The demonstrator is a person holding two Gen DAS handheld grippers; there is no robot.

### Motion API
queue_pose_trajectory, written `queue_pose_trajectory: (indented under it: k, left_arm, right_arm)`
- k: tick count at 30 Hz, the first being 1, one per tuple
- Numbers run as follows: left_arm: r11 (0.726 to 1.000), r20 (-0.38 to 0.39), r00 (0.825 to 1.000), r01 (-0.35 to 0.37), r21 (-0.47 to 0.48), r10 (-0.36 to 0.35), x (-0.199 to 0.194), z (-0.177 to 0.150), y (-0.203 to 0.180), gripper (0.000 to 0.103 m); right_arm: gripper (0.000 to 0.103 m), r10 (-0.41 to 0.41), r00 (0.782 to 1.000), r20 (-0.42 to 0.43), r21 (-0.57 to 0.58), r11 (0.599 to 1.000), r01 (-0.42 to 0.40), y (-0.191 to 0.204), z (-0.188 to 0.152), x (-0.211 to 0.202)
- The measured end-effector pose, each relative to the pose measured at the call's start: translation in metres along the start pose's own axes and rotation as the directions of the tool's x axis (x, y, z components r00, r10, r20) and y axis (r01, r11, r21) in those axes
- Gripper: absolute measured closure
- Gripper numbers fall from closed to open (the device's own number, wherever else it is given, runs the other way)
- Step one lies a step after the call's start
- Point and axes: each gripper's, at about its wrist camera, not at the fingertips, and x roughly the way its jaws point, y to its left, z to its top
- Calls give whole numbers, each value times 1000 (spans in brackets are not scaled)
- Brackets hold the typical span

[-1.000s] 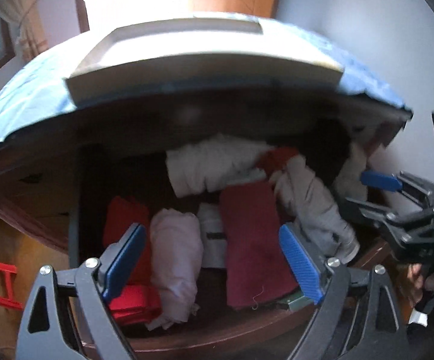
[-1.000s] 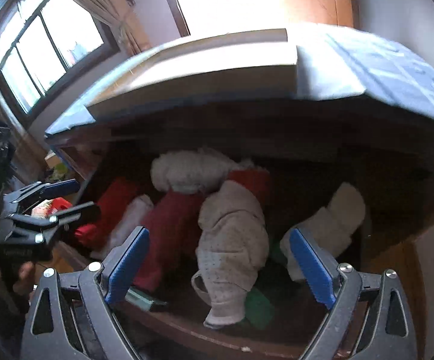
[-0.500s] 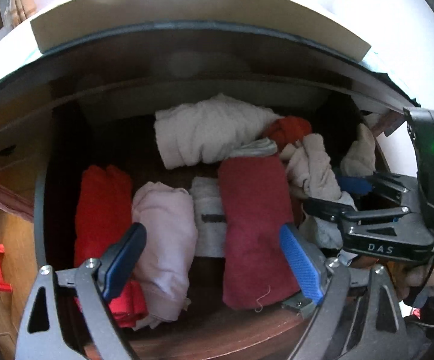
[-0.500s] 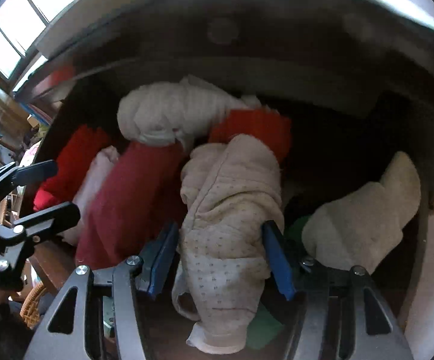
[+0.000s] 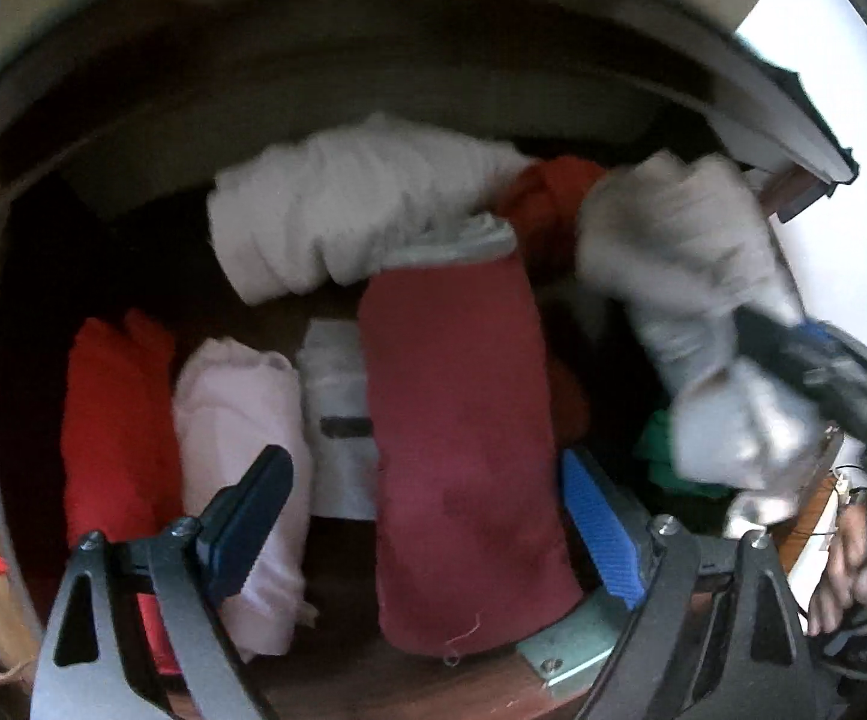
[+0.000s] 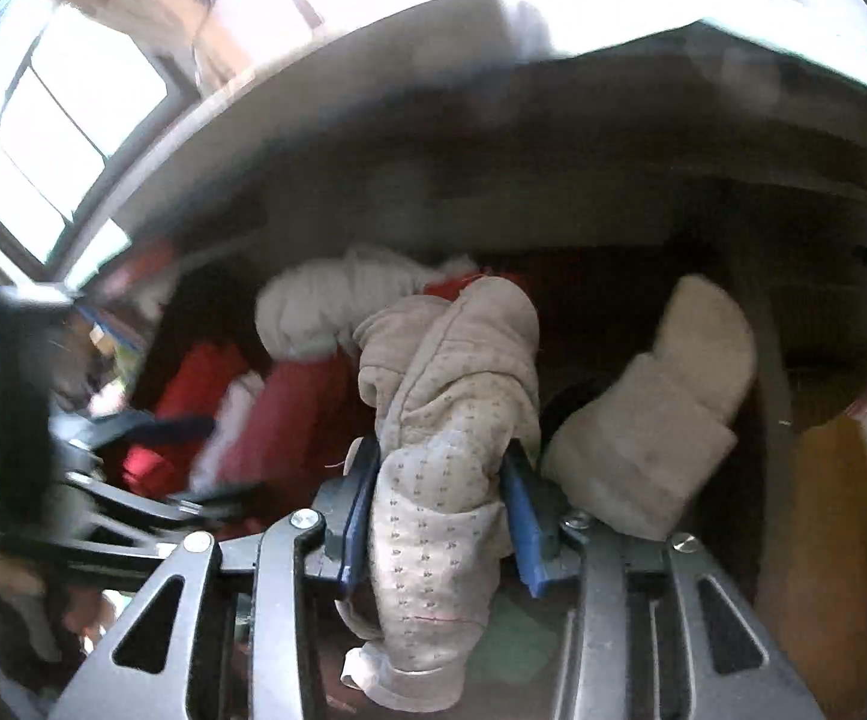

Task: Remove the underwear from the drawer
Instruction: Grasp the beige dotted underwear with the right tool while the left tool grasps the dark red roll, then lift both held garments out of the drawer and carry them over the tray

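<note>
dotted beige underwear point(image 6: 451, 468) sits clamped in the right gripper point(image 6: 442, 516) at the drawer point(image 5: 373, 678) front for lifting out, while the left gripper point(image 5: 427, 516) waits with jaws apart over the maroon cloth point(image 5: 463, 450).

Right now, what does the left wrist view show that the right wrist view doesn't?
Left wrist only: the white folded piece with a dark label and the open left hand-held gripper over the dark red fold.
Right wrist only: a cream bundle and the window.
Both: the dotted beige underwear, clamped by the right hand-held gripper, plus the white roll.
</note>
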Motion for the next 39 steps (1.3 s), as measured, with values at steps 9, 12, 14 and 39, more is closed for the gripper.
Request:
queue_pose_trajectory:
  k: [9, 12, 14, 39]
  left_arm:
    - [999, -29, 999, 32, -20, -33, 15, -4, -7, 63]
    - [994, 32, 995, 99, -48, -97, -2, -10, 2, 68]
    - [993, 94, 990, 109, -48, -104, -18, -14, 6, 68]
    - [999, 495, 868, 14, 47, -36, -169, -35, 26, 69]
  right_arm:
    - [60, 70, 990, 123, 51, 996, -76, -6, 1, -28]
    - [60, 68, 988, 138, 55, 996, -76, -6, 1, -29]
    - [60, 64, 985, 160, 63, 995, -75, -7, 1, -33]
    - [60, 171, 932, 319, -43, 985, -166, 44, 48, -120]
